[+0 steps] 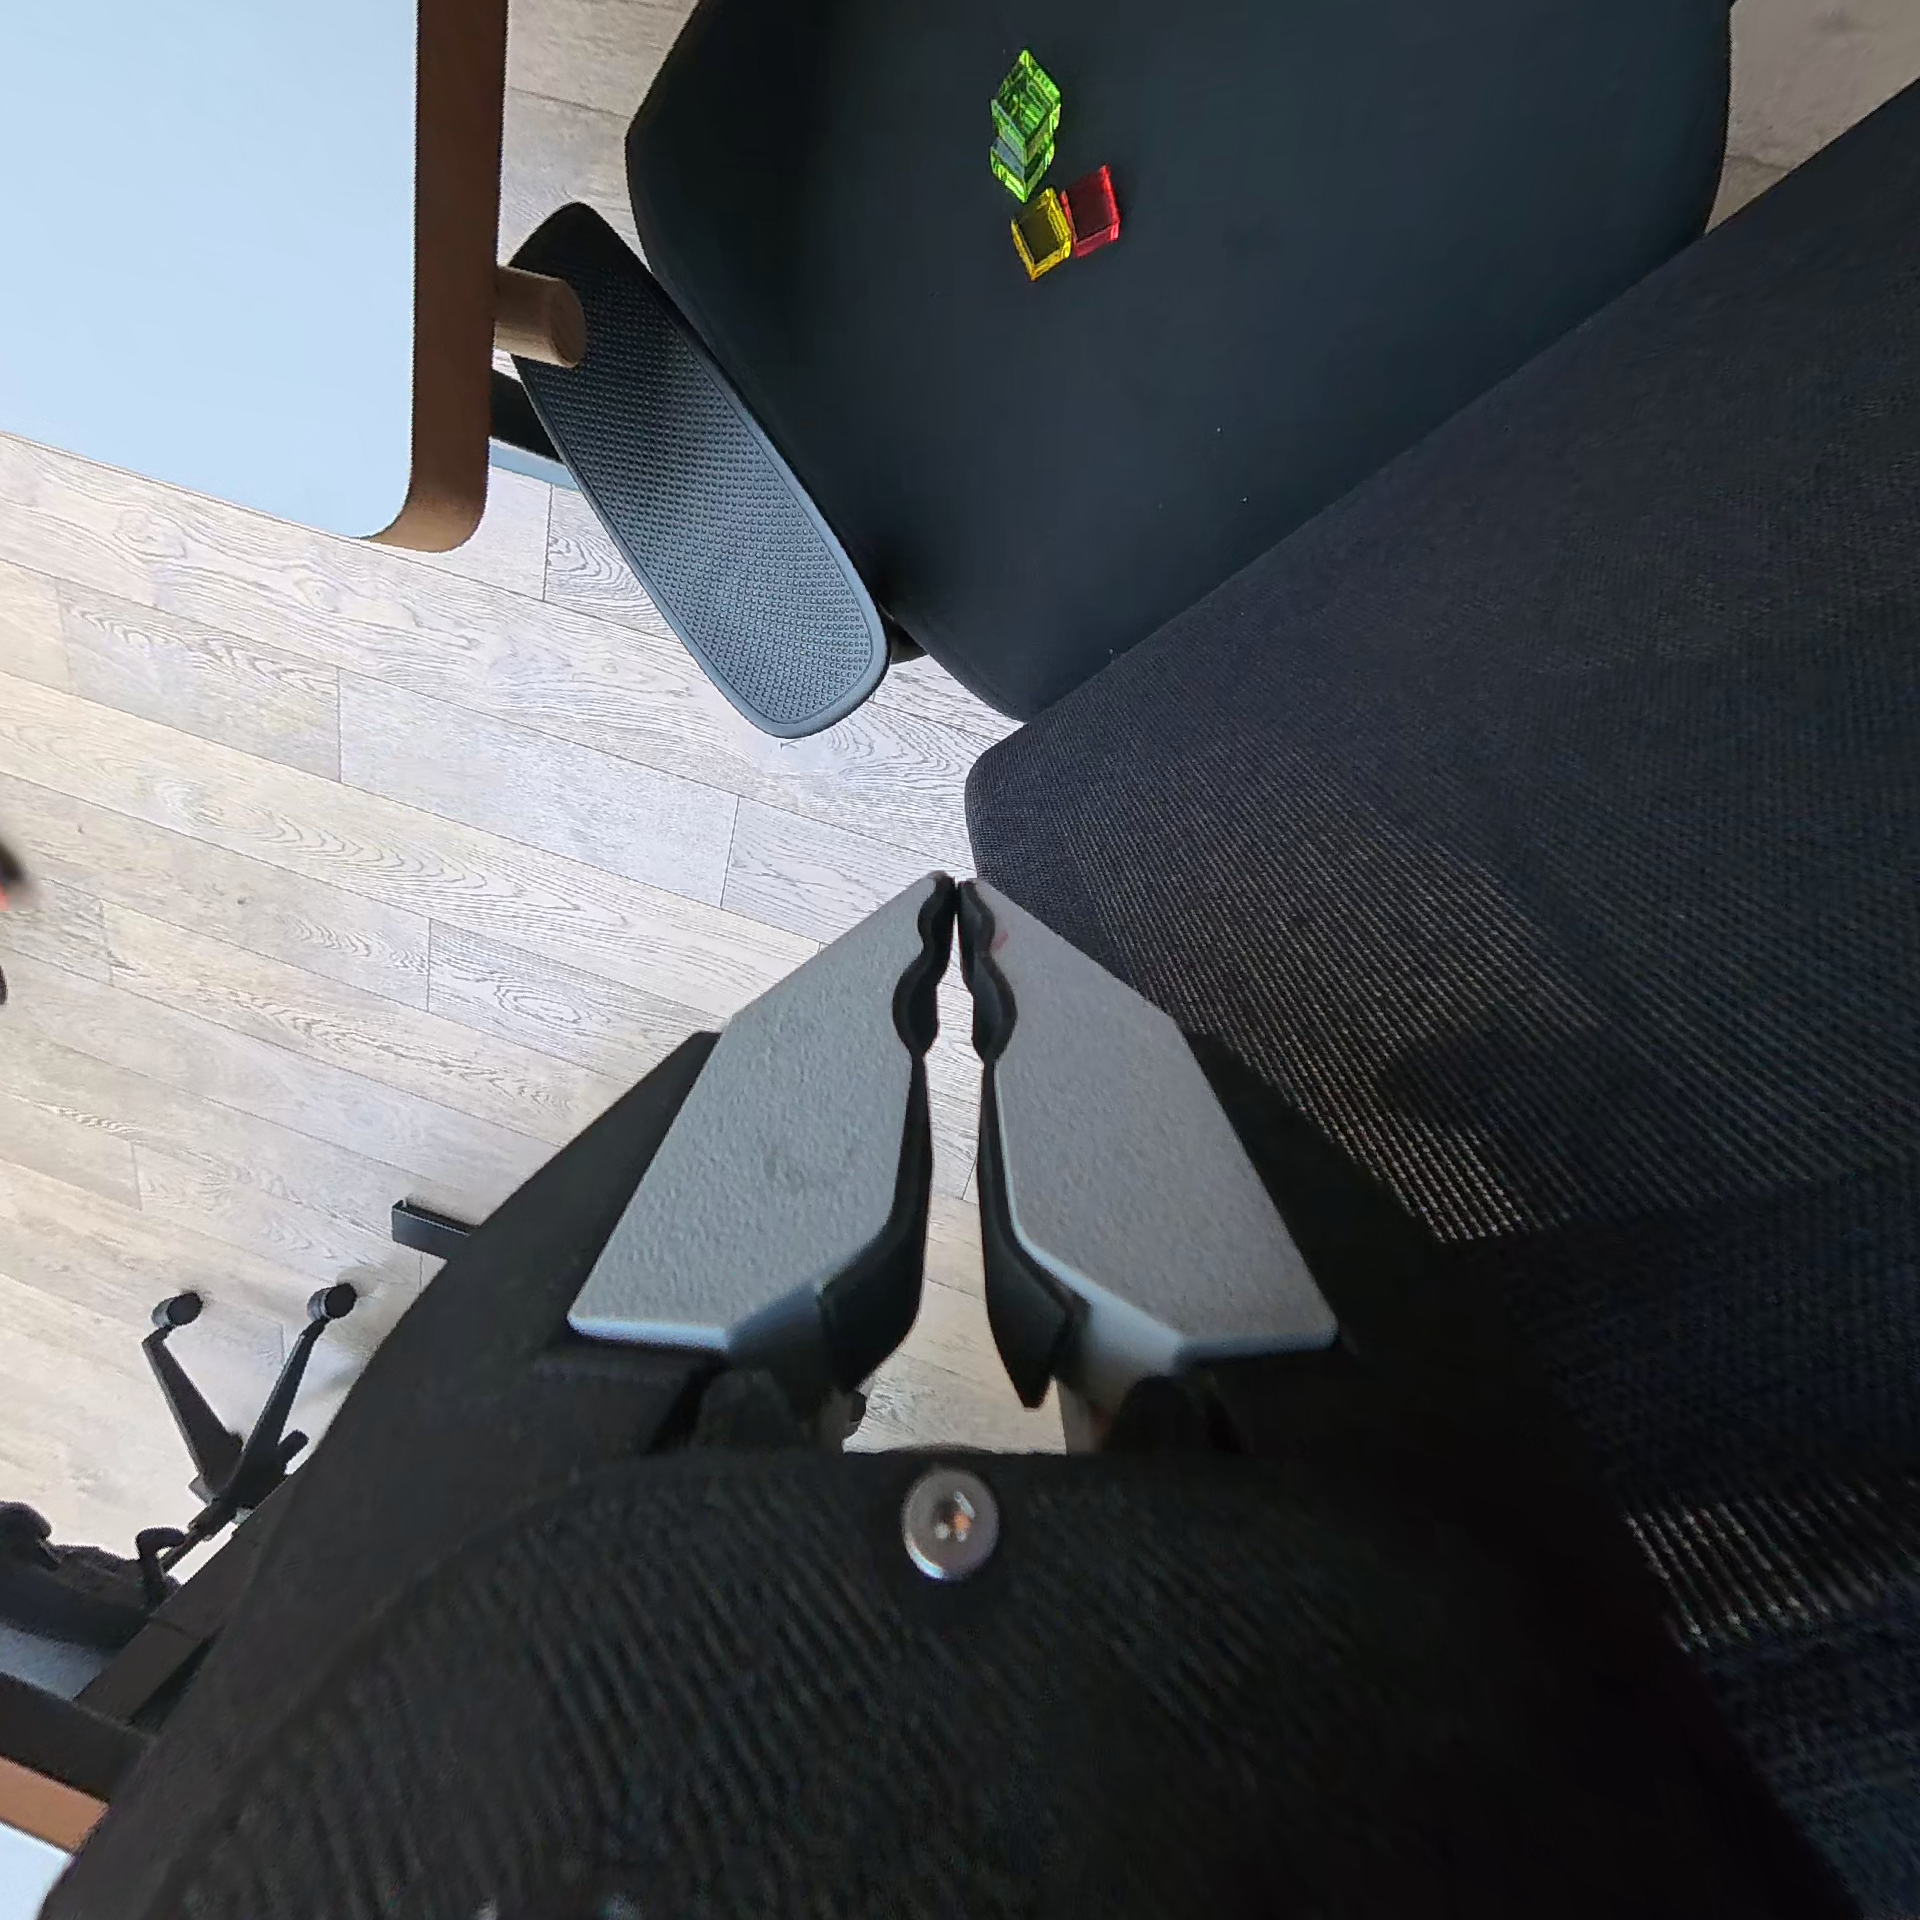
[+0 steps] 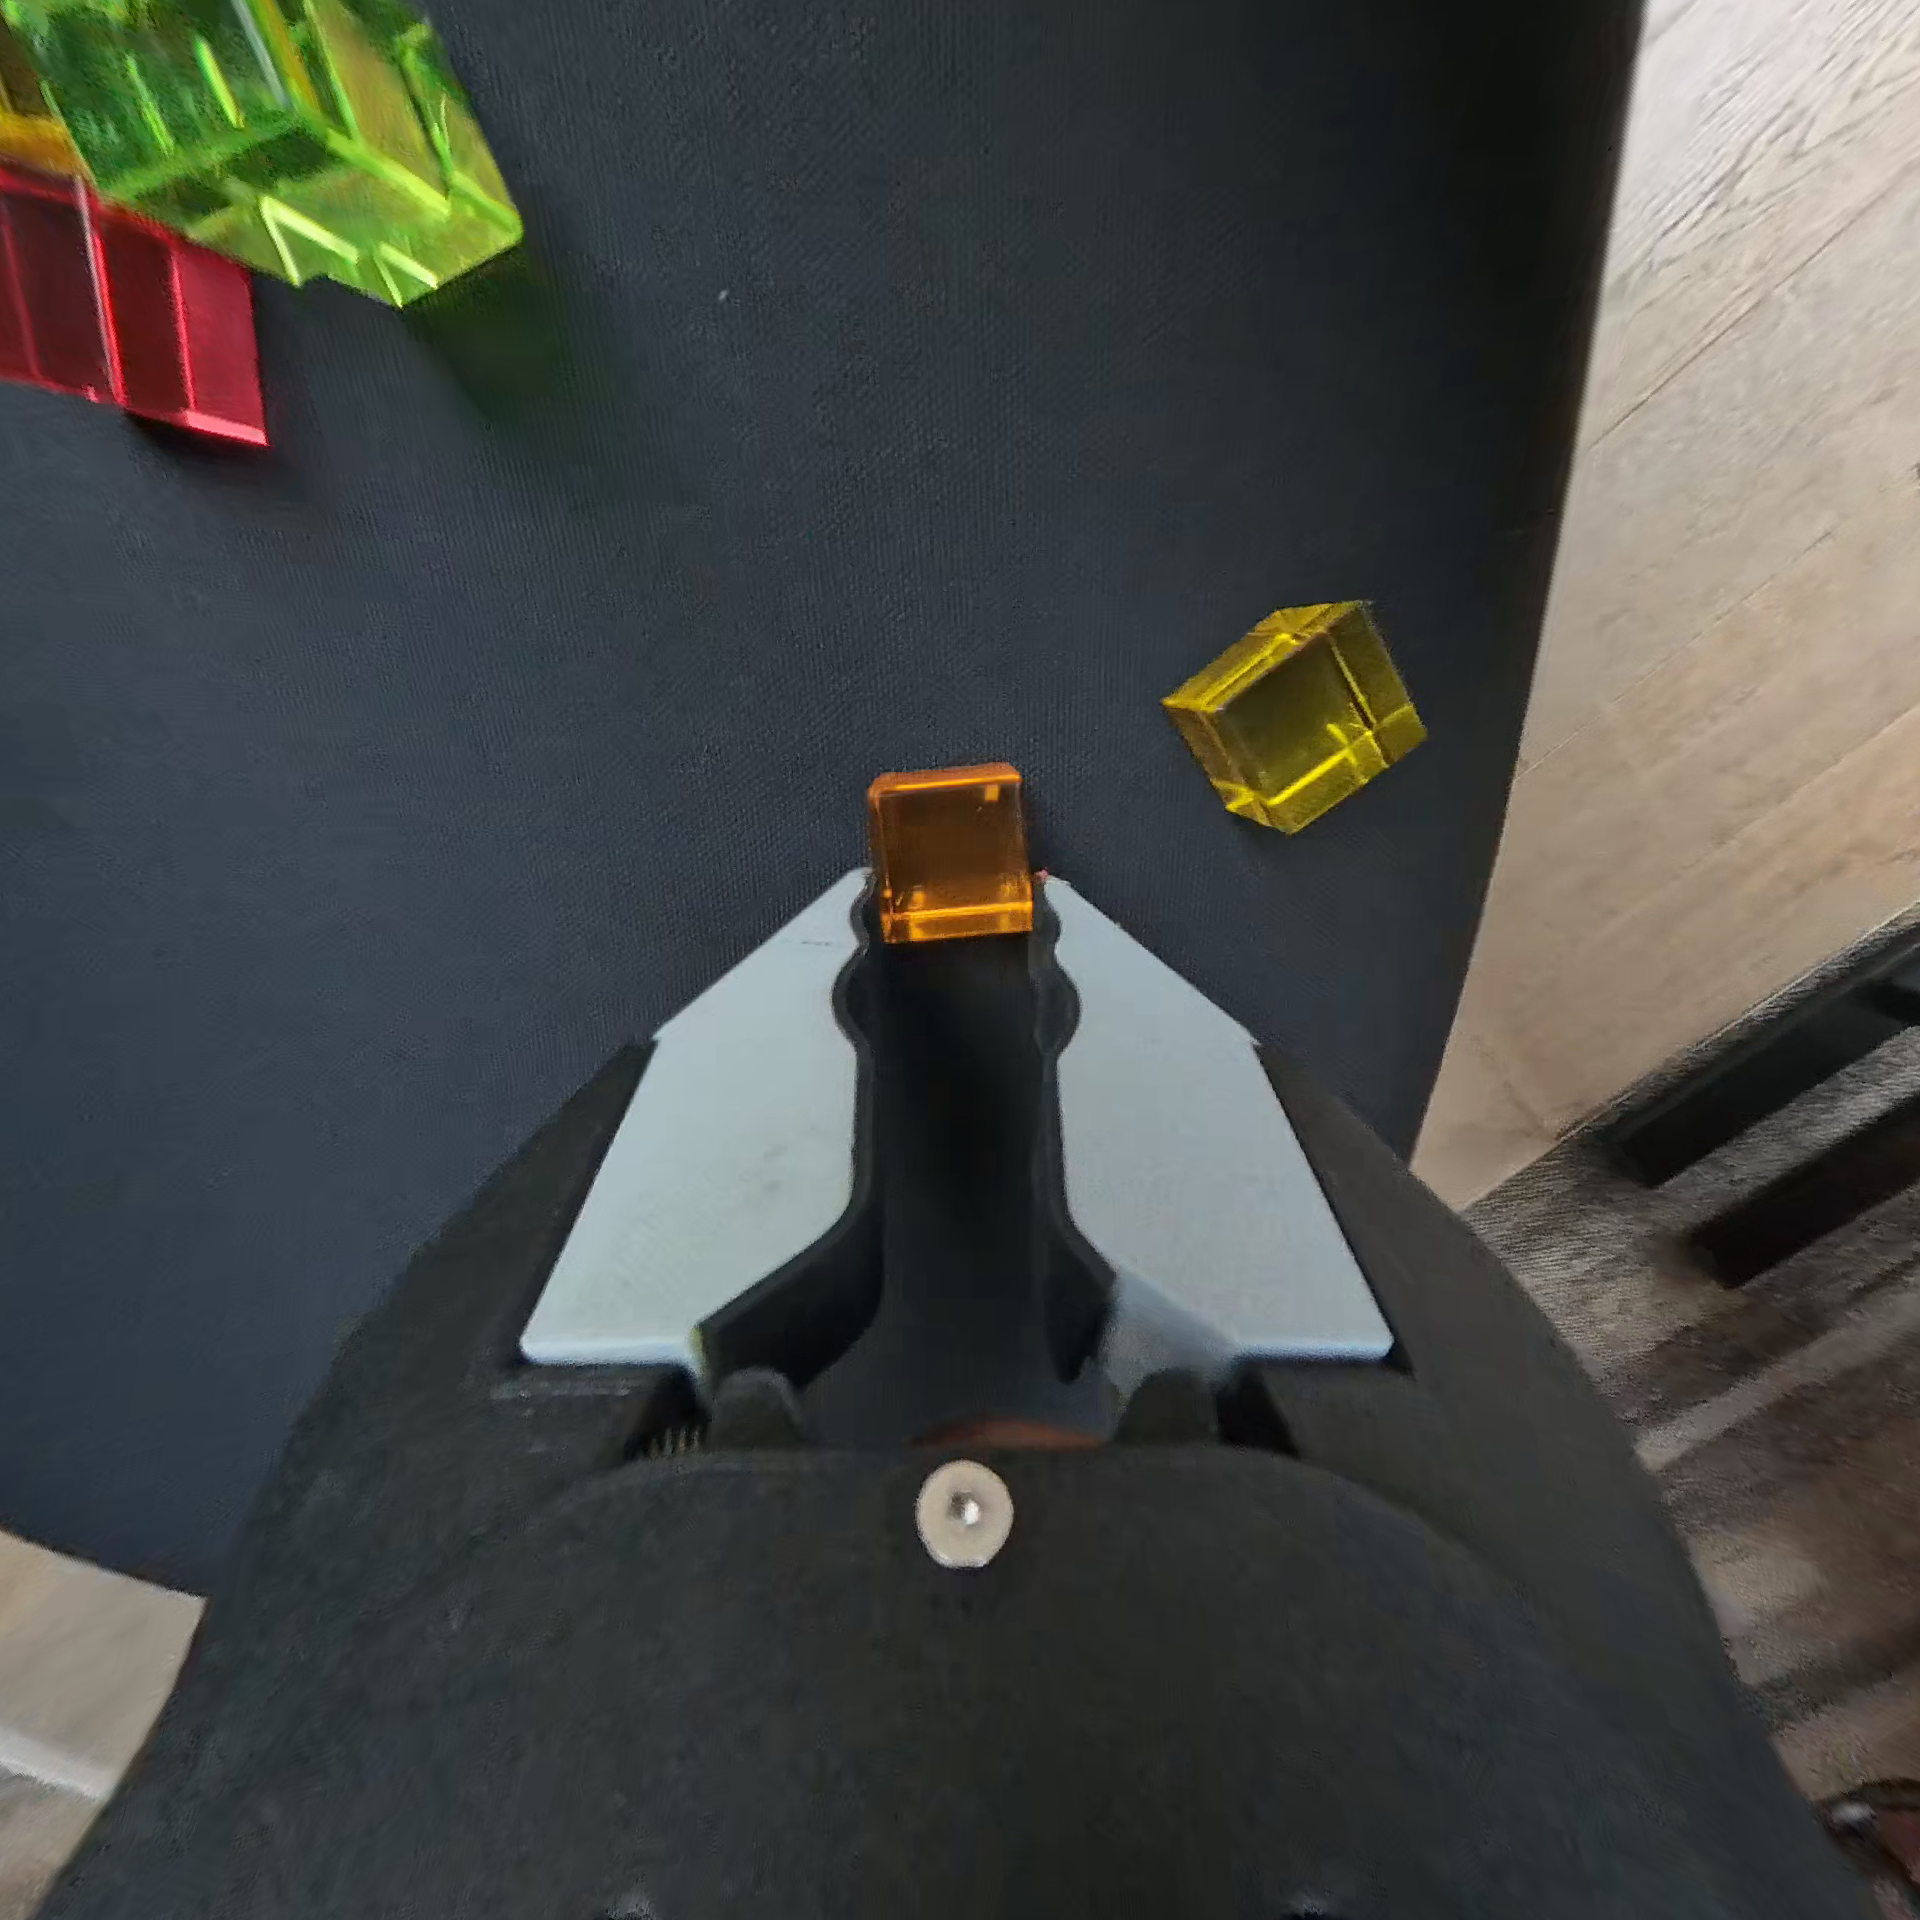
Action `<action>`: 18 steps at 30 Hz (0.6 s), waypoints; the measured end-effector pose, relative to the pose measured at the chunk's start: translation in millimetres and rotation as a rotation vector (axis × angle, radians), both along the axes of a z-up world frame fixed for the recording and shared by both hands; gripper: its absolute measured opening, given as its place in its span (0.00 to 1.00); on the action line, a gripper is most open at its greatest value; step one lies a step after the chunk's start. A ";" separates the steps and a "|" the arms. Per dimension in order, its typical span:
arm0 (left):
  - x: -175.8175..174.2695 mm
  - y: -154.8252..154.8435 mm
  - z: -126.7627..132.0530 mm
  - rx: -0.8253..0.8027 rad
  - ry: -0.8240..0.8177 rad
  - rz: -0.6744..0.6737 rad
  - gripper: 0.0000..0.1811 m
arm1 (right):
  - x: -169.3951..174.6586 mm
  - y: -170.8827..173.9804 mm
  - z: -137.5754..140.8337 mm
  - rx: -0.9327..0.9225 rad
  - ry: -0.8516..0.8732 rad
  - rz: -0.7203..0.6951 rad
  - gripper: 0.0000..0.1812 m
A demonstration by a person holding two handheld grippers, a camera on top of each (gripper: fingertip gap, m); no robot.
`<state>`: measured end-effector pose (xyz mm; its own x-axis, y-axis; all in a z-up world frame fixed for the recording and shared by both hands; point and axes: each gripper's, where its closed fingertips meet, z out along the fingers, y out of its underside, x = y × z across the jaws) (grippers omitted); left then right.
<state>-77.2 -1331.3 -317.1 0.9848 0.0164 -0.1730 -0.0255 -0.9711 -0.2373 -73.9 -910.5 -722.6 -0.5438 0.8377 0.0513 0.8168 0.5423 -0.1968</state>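
My right gripper [image 2: 951, 896] is shut on a clear orange cube [image 2: 951, 852], pinched at its fingertips just over a black fabric chair seat [image 2: 727, 520]. A yellow cube [image 2: 1299, 717] lies on the seat to the right, near its edge. Stacked green cubes [image 2: 270, 135] and a red cube [image 2: 125, 312] sit at the upper left. My left gripper [image 1: 956, 896] is shut and empty, high above the floor beside a black mesh chair back [image 1: 1455, 831]. Far ahead of it on the seat [image 1: 1351, 312] are the green stack [image 1: 1023, 125], a yellow cube [image 1: 1042, 234] and the red cube [image 1: 1091, 213].
A dotted black armrest [image 1: 707, 488] juts out left of the seat. A pale blue table [image 1: 208, 208] with a brown wooden rim [image 1: 447, 312] stands at the upper left. Grey wood-plank floor [image 1: 312, 831] lies below, with a black chair base [image 1: 239, 1392] at the lower left. Some 60 cm of space lies between my two pairs of fingers.
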 end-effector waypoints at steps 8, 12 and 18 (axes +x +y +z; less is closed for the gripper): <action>-1.1 1.1 0.7 0.007 -0.005 0.007 0.00 | -12.6 -49.8 44.6 -0.201 0.142 -0.121 0.14; -0.9 1.1 0.8 0.010 -0.008 0.009 0.00 | -26.0 -92.0 68.2 -0.230 0.201 -0.048 0.14; -1.2 1.3 1.8 0.021 -0.005 0.012 0.00 | -39.6 -122.6 60.4 -0.148 0.177 0.067 0.14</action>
<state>-78.5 -1330.0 -315.3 0.9854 0.0317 -0.1676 -0.0127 -0.9662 -0.2573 -113.5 -1033.0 -662.2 -0.5918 0.8055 0.0302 0.7256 0.5486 -0.4155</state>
